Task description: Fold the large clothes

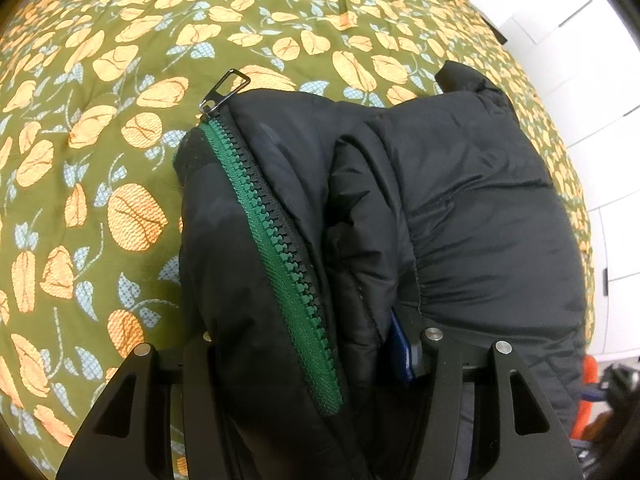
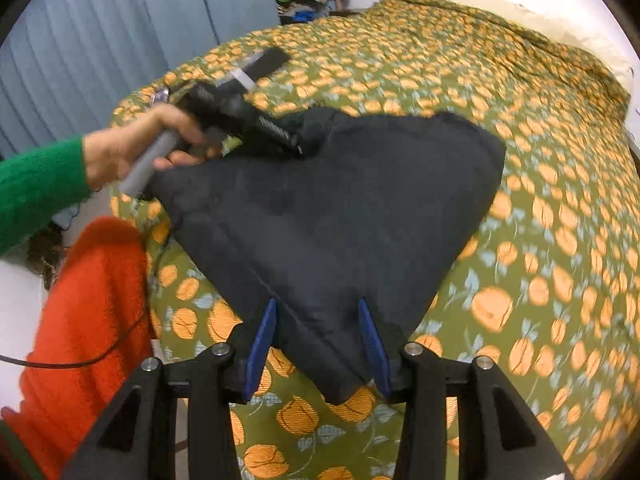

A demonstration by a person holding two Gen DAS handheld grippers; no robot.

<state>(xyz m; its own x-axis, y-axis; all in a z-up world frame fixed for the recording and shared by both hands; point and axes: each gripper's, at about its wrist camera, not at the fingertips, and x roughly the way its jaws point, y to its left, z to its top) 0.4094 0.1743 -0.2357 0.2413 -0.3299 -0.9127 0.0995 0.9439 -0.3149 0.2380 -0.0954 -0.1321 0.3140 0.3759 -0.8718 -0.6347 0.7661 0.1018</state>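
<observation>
Across the floral bedspread [image 2: 540, 200] the black jacket [image 2: 340, 208] hangs stretched just above it, held between my two grippers. My right gripper [image 2: 320, 344] clamps one padded corner; my left gripper [image 1: 312, 360] grips bunched fabric beside the green zipper [image 1: 276, 236], its metal pull [image 1: 224, 90] overhanging the spread.

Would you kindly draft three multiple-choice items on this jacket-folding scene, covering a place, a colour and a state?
1. Where does the black jacket lie?
A. on the flowered bedspread
B. on a wooden floor
C. in a basket

2. What colour is the zipper tape?
A. red
B. green
C. white

3. What is between the right gripper fingers?
A. nothing
B. a pillow
C. a jacket fold

Answers:
1 A, the spread surrounds it.
2 B, green runs along the teeth.
3 C, black fabric is pinched between the blue pads.
</observation>
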